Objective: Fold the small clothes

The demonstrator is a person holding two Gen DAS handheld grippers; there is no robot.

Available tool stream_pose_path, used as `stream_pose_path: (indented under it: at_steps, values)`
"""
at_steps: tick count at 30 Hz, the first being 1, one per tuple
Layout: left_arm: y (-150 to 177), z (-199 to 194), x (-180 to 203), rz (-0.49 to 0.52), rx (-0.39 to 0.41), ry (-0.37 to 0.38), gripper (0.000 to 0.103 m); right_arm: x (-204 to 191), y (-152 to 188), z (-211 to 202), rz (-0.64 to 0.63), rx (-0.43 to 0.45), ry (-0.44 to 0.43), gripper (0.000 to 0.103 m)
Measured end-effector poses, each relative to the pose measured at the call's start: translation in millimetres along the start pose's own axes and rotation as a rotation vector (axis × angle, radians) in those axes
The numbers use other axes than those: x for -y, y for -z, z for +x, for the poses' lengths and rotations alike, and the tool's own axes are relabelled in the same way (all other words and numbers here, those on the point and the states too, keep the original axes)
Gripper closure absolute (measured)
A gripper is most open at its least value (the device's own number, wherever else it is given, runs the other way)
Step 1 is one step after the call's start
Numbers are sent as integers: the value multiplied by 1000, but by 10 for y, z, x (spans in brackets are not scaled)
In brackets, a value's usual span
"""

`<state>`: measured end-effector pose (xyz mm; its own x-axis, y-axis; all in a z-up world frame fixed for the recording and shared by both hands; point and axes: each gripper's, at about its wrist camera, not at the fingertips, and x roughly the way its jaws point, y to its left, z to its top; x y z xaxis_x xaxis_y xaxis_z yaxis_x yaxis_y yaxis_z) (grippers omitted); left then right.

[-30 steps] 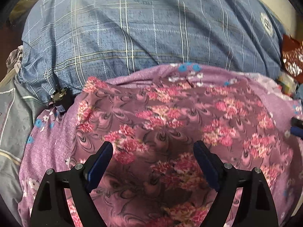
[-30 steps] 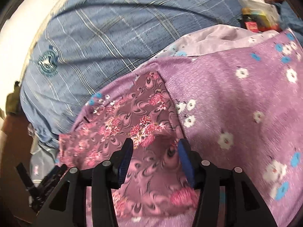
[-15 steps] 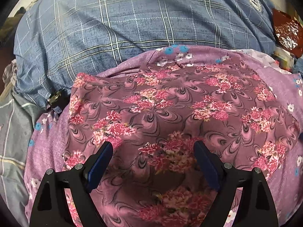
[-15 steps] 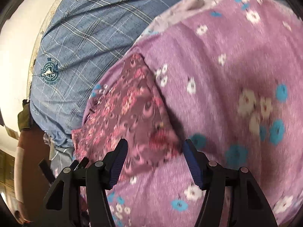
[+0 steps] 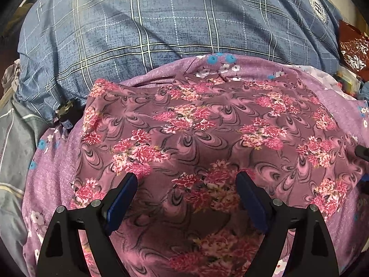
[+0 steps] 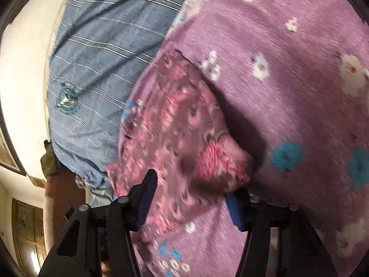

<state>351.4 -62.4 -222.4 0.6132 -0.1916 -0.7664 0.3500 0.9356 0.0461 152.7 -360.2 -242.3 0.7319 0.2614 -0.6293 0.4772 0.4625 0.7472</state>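
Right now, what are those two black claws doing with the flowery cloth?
A person is folding a small pink flowery garment that lies on a purple flowered sheet, using a claw in each hand. The left claw hangs open above the garment, gripping nothing. The right claw is at the garment's corner, which sits between its jaws; they have just been closing, but they don't look pinched on it. A blue checked cover lies behind.

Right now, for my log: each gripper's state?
Left gripper: open, empty, over the mauve cloth with pink flowers.
Right gripper: open, jaws just closing, that cloth's corner between them.
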Motion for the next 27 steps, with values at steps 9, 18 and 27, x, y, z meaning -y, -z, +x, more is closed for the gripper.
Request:
stream_pose_path:
  at_steps: [9, 18, 27]
  values:
    - [32, 8, -114, -8, -5, -12, 16, -254, 13, 296, -153, 52, 134, 76]
    - [113, 25, -492, -106, -48, -43, 16, -760, 243, 163, -417, 203, 242, 94]
    - [154, 58, -618, -167, -94, 12, 16, -564, 116, 352, -289, 146, 215, 60]
